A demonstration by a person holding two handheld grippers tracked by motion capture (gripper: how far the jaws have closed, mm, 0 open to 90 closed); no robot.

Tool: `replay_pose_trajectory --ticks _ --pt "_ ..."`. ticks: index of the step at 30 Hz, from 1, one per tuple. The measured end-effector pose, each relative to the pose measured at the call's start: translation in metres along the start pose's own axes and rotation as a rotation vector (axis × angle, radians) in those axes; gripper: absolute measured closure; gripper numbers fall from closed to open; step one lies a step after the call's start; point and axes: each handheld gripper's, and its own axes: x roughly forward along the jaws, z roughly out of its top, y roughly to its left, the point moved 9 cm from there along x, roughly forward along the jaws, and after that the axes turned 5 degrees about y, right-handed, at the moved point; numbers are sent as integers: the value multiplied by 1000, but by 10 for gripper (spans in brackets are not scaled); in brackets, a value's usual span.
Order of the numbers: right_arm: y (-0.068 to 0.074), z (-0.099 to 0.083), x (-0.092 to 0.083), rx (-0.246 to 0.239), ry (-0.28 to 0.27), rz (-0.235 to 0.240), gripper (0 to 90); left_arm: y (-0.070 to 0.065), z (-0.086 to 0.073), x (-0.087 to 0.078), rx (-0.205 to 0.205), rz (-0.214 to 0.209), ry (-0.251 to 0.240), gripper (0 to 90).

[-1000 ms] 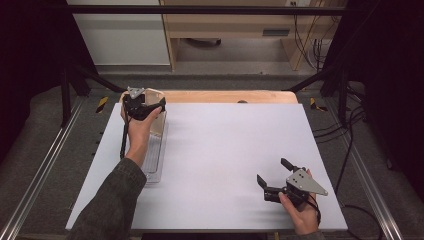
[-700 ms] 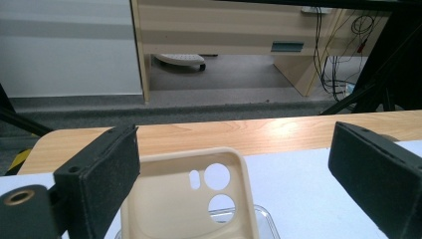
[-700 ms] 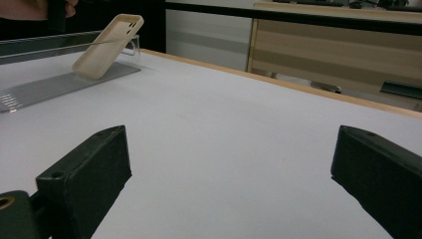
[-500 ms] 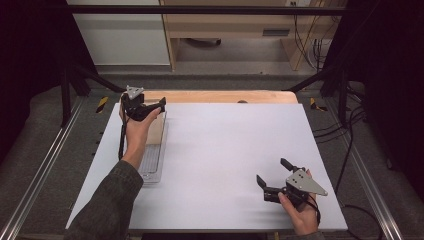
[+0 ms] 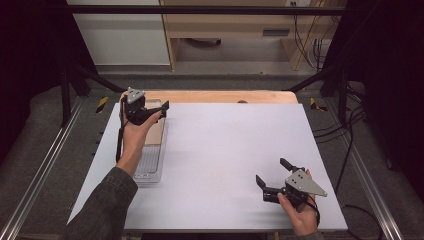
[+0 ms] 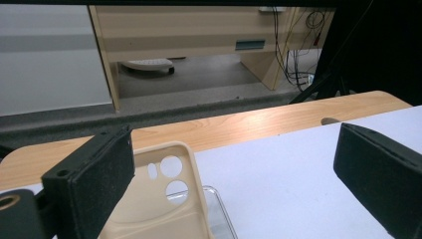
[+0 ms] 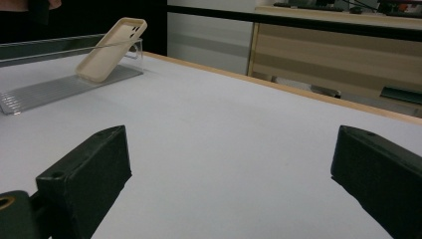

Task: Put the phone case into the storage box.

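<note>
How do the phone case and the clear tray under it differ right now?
The phone case is beige and opaque; the tray is clear, with a ribbed floor. The case leans tilted, its camera-hole end propped on the tray's far wall; the tray lies flat on the table. The tray is the longer of the two. Both sit at the table's far left, by the open left gripper.

White tabletop (image 5: 225, 150): under left claw (image 5: 152, 111) & right claw (image 5: 272, 171). Wood edge strip (image 5: 225, 96): just beyond left claw. White panel (image 5: 120, 35), wood cabinet (image 5: 240, 25) w/ cables (image 5: 305, 45): well beyond both. Yellow-black clamp (image 5: 101, 104): outboard of left claw.
</note>
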Motion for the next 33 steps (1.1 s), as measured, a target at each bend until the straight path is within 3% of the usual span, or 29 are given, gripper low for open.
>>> replay_pose_trajectory --ticks 24,33 --pt "0 0 0 -2 1 -5 23 -10 -2 -23 42 -108 -48 23" --pt "2 1 0 -5 -9 -7 23 -5 -1 -43 39 -130 -83 22"
